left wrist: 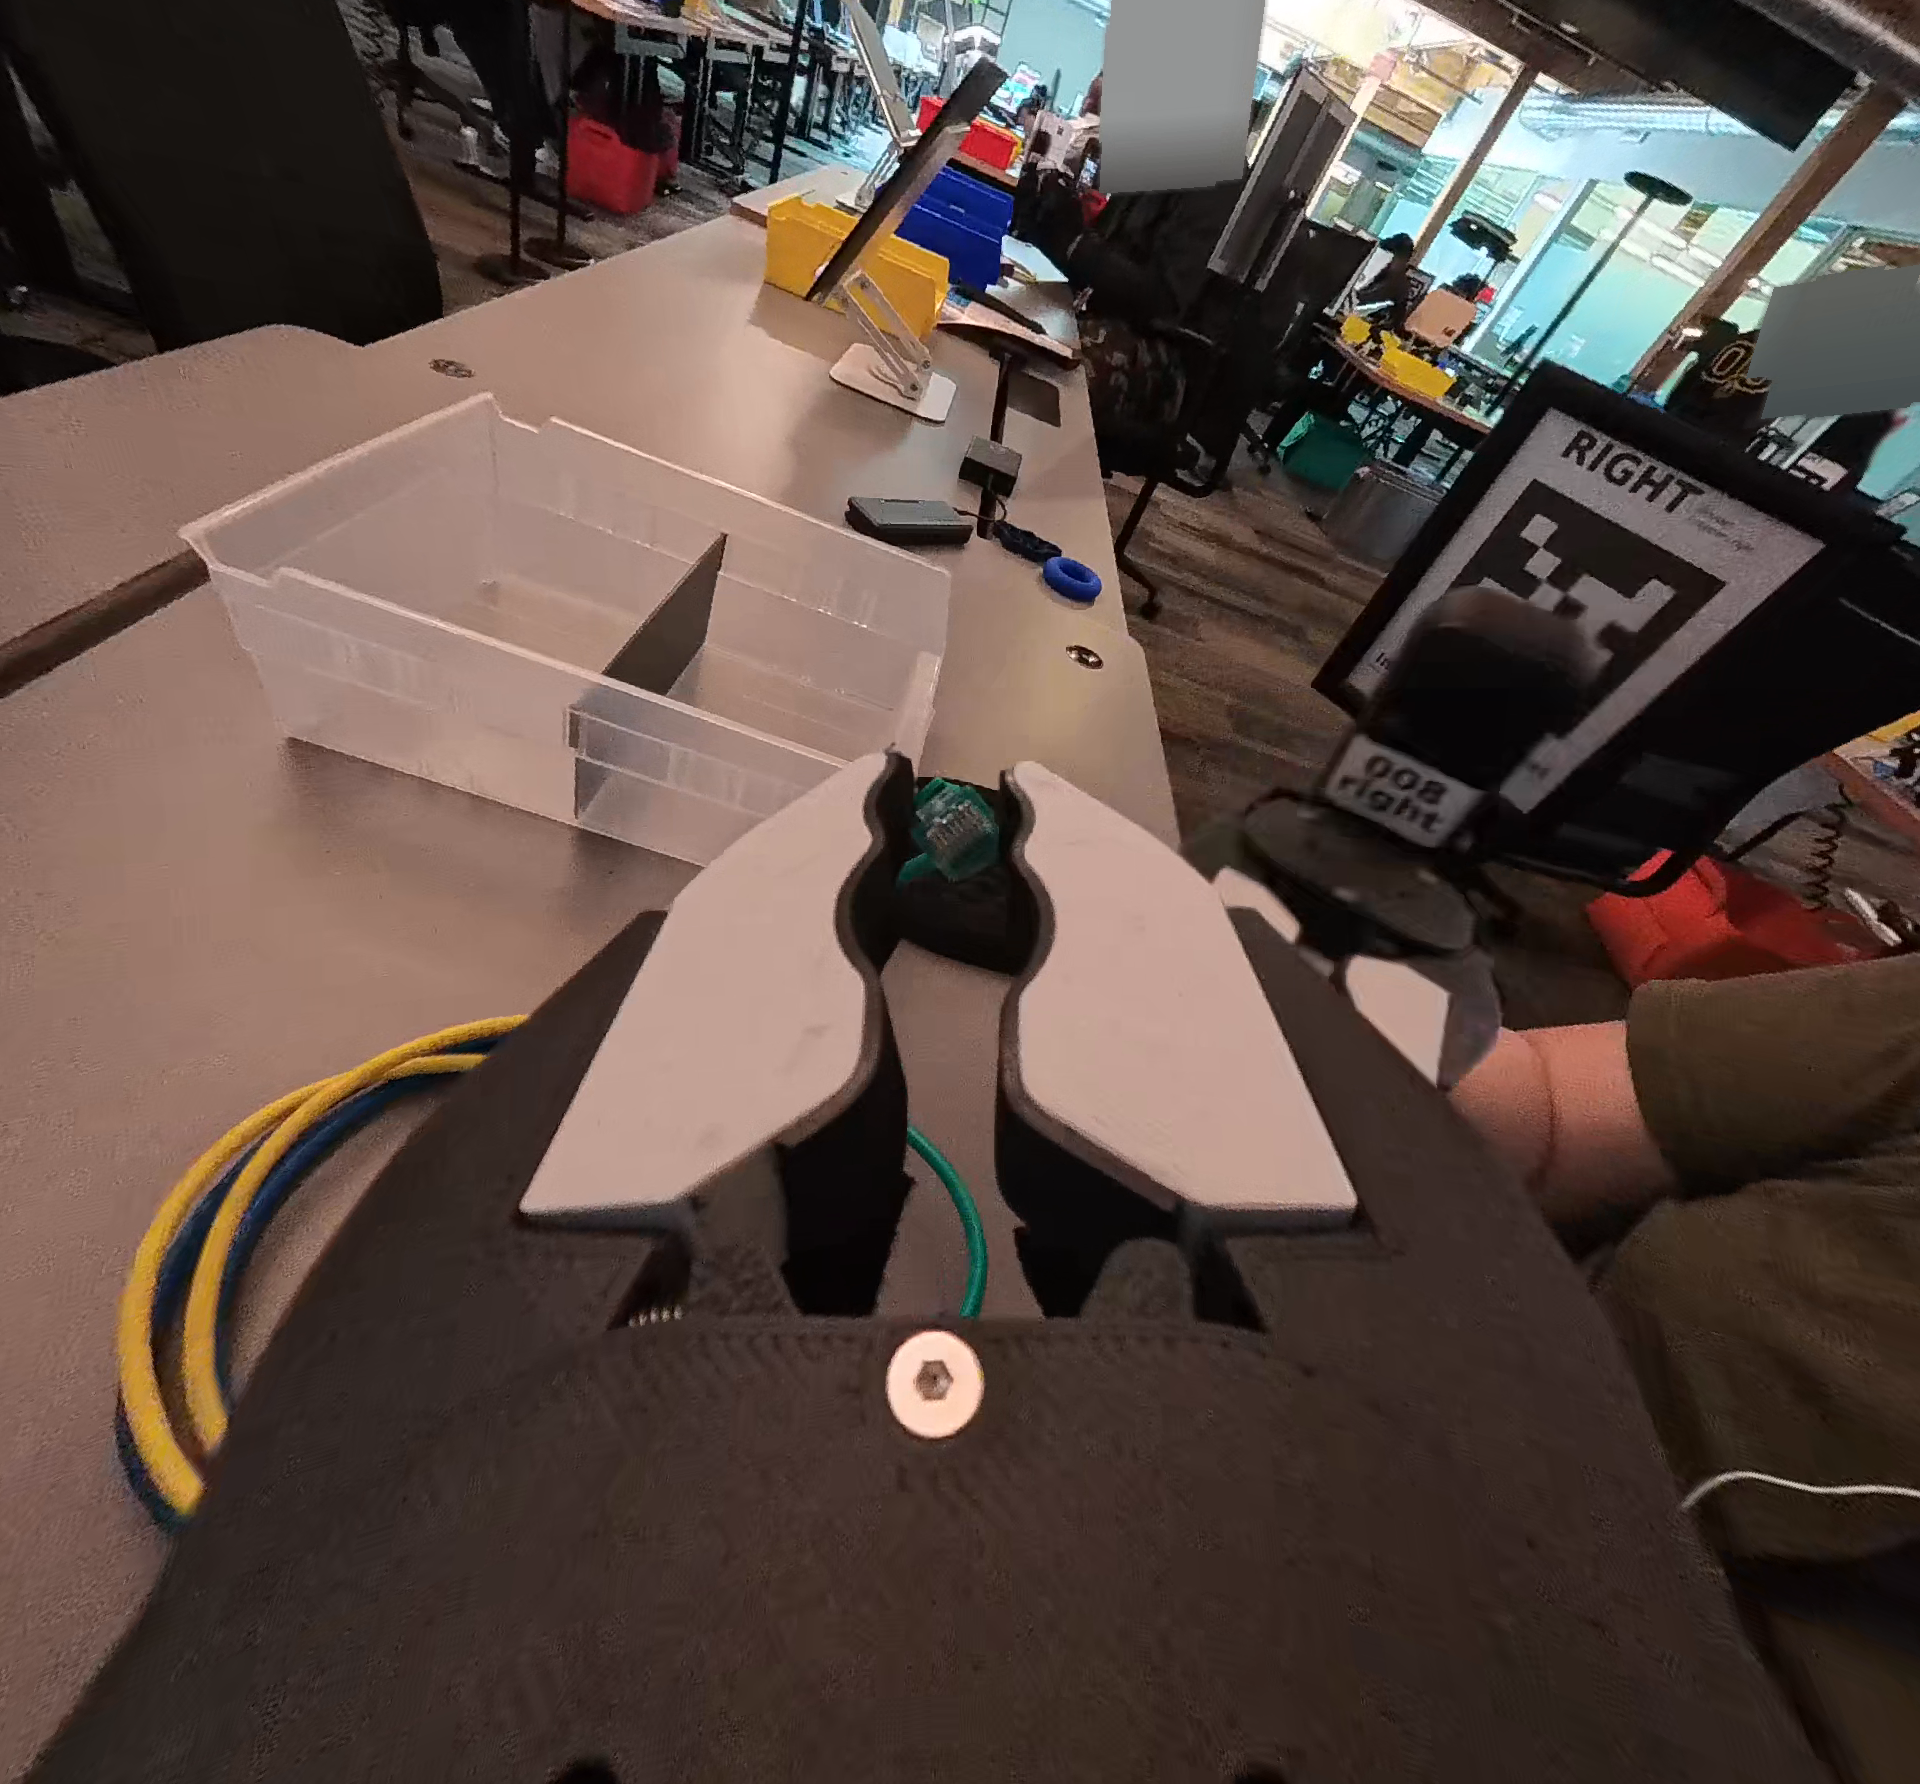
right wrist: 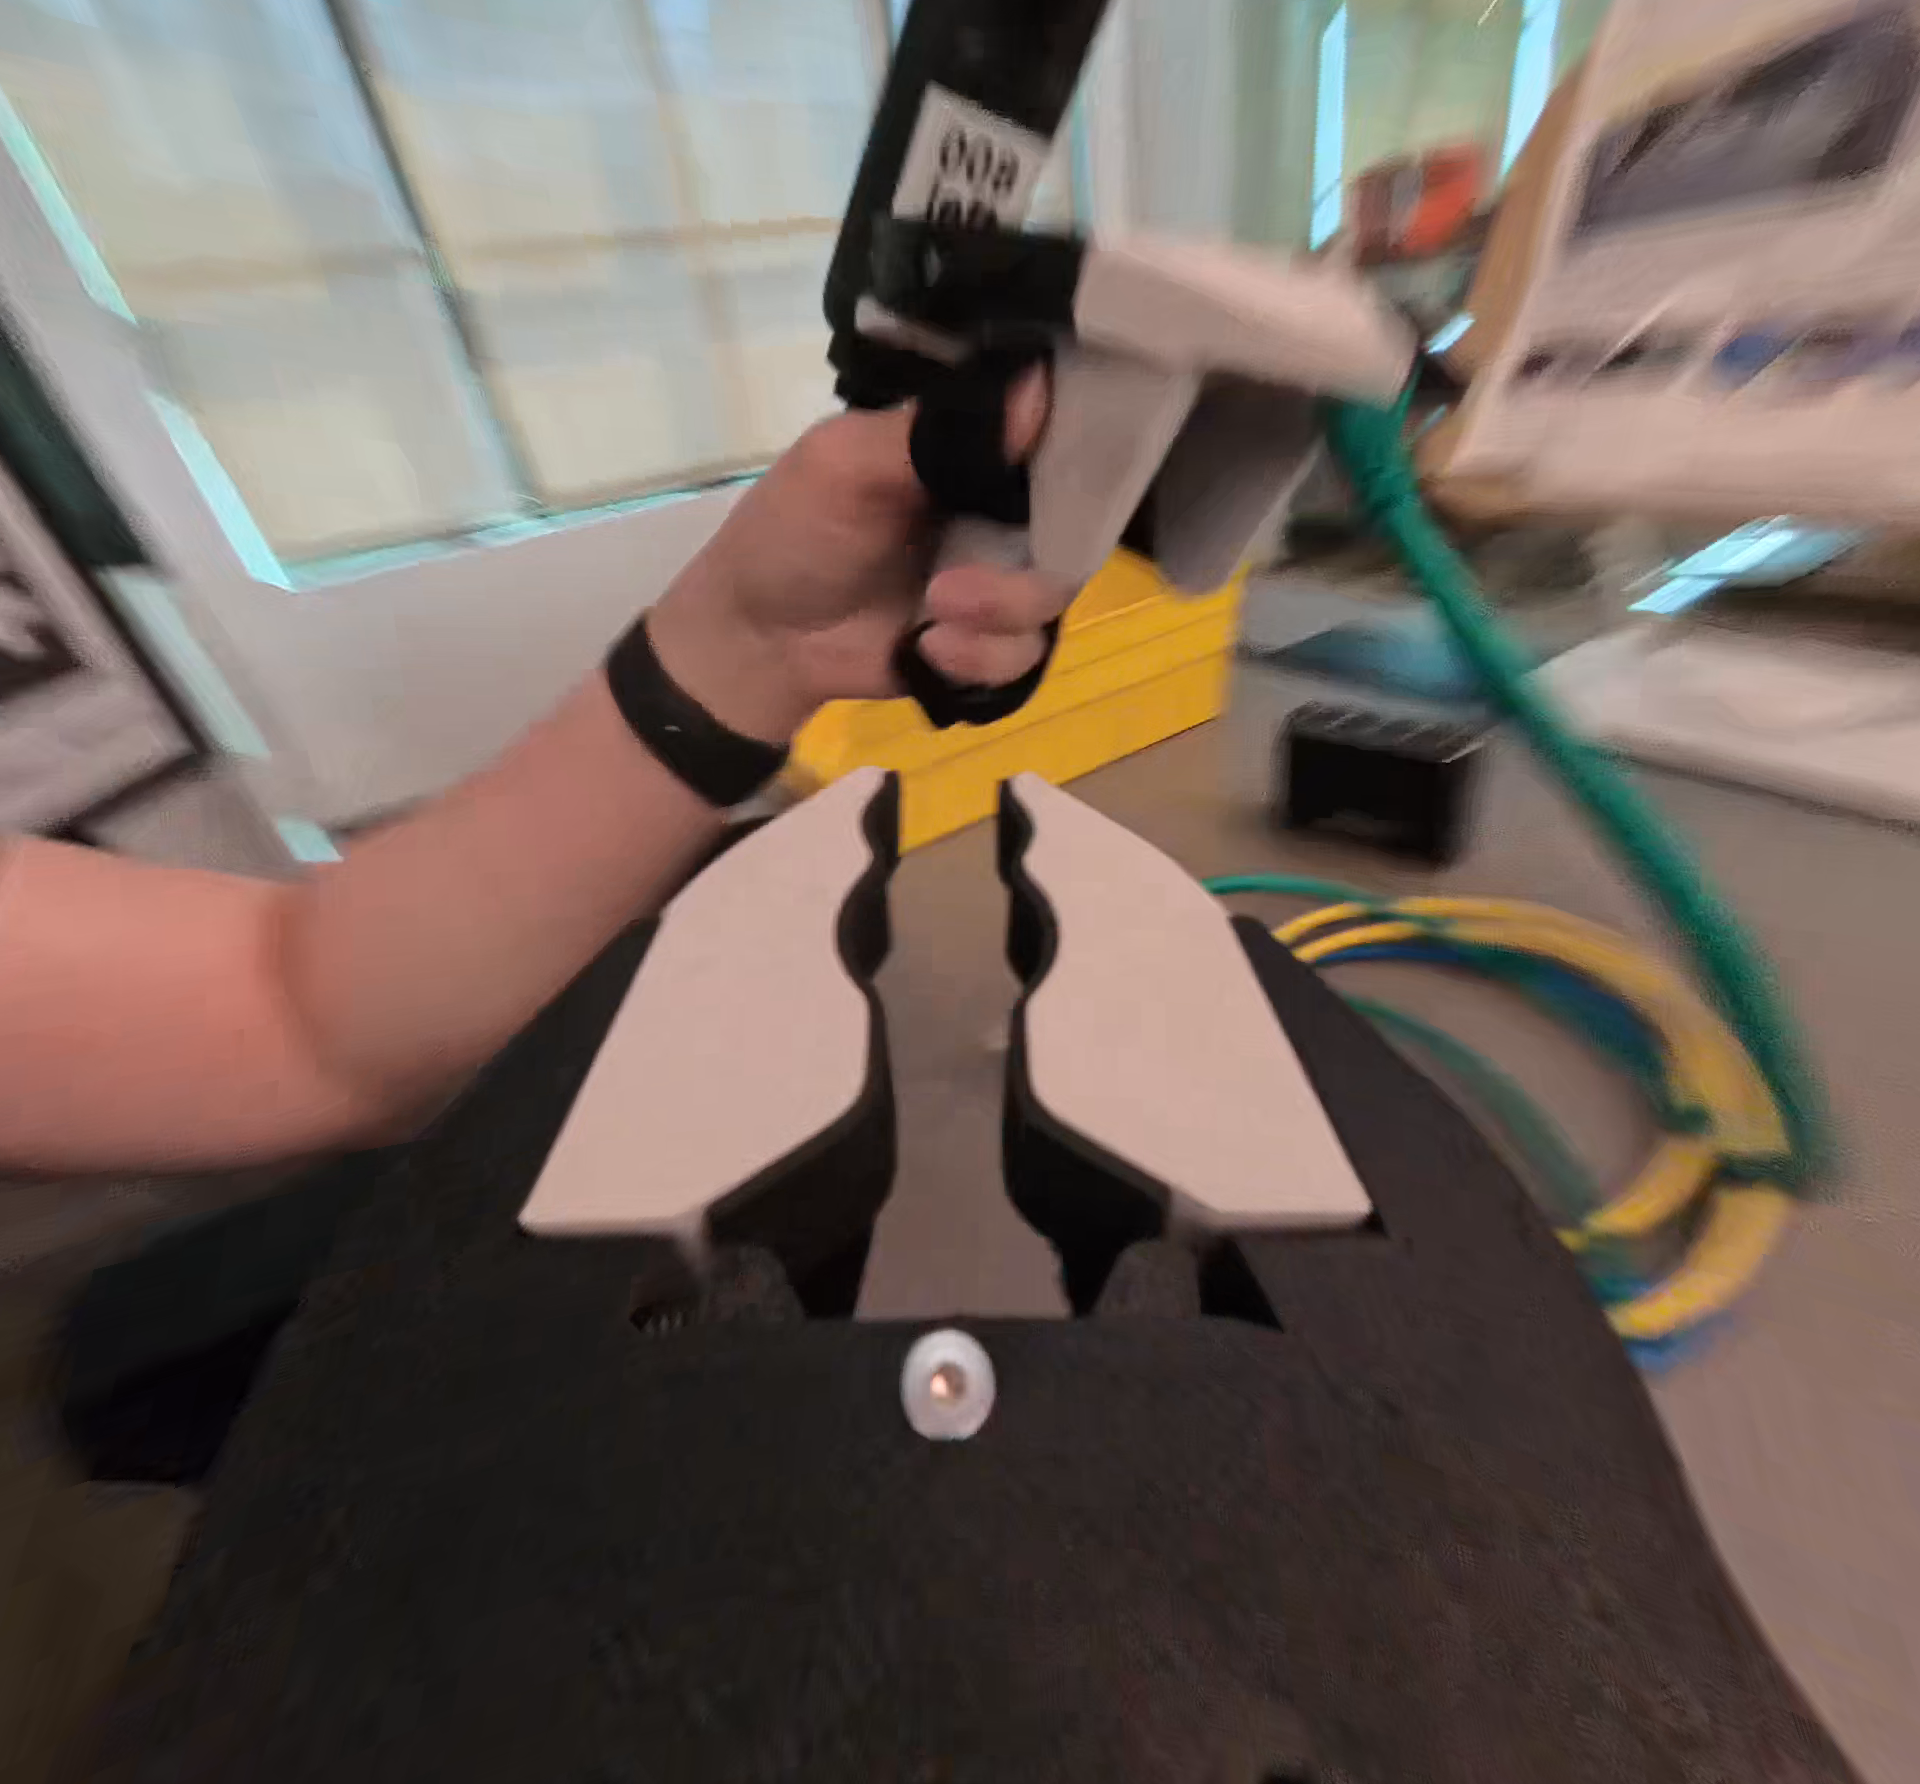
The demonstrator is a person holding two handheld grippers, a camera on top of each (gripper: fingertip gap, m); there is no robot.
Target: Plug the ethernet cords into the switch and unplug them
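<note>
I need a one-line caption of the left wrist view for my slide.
Left tool grips a green ethernet plug above the table, beside a clear divided bin.

A long grey desk [left wrist: 644,363] runs through an open workshop with wood-plank floor [left wrist: 1236,571], timber posts [left wrist: 1475,155] and bright gridded windows [right wrist: 436,176].
</note>
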